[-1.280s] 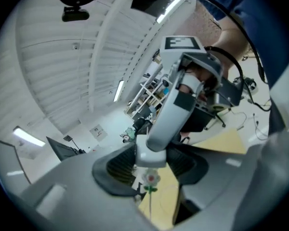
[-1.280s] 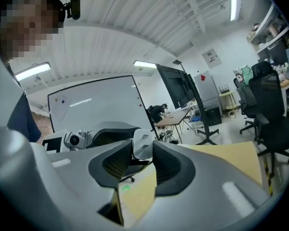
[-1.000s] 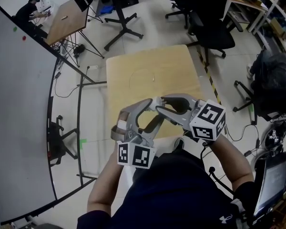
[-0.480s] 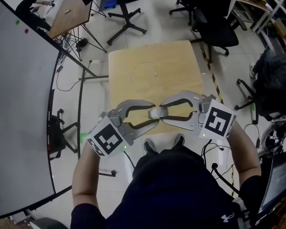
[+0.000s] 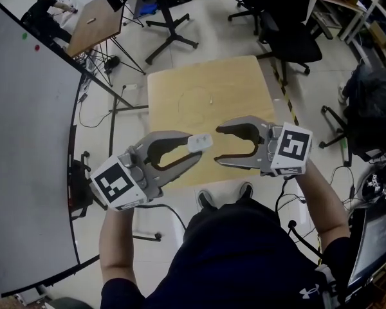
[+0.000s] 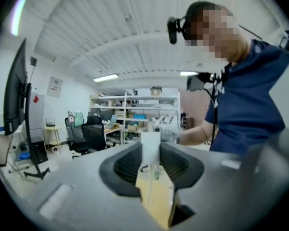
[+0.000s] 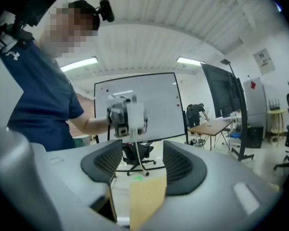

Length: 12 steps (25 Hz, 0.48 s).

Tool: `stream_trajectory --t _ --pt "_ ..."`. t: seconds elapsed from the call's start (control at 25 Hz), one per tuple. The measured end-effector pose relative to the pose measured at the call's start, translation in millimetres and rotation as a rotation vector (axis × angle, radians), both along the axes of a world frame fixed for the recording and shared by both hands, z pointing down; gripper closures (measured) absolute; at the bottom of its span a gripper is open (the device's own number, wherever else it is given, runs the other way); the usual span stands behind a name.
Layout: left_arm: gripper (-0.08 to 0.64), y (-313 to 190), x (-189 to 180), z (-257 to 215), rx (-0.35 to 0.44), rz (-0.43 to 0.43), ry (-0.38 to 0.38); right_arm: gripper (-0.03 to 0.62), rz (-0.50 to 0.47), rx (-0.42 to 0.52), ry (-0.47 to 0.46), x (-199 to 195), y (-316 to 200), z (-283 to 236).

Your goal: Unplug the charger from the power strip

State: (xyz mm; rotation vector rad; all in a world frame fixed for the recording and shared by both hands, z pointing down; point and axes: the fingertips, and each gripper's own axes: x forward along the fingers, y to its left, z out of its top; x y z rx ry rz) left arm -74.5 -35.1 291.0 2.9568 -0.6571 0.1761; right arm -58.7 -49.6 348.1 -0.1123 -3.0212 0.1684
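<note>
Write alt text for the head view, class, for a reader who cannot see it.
Seen from above, the left gripper has just closed its jaws on a small white charger above the near edge of a wooden table. The right gripper faces it, its jaws just opened, nothing between them.

Small white block-shaped charger [image 5: 200,141], pinched by its flat sides between the jaws of the left gripper [image 5: 197,146], jaws just now closing in on it. Held in the air over the 6 o'clock part of the wooden table [image 5: 180,82], clear of the top. Thin white cable [image 7: 137,146] hanging from it toward 6 o'clock.
</note>
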Motion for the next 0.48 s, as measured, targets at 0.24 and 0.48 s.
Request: stream_trajectory --t 0.24,0.48 --pt "0.440 -22.8 -20.0 -91.0 0.078 -0.105 0.273 0.317 0.052 0.029 0.056 -57.4 0.7 60.4" --pt "0.440 -26.8 -27.6 -142.9 0.147 -0.145 0.355 0.304 0.134 -0.035 -0.084 -83.1 -14.9 46.3"
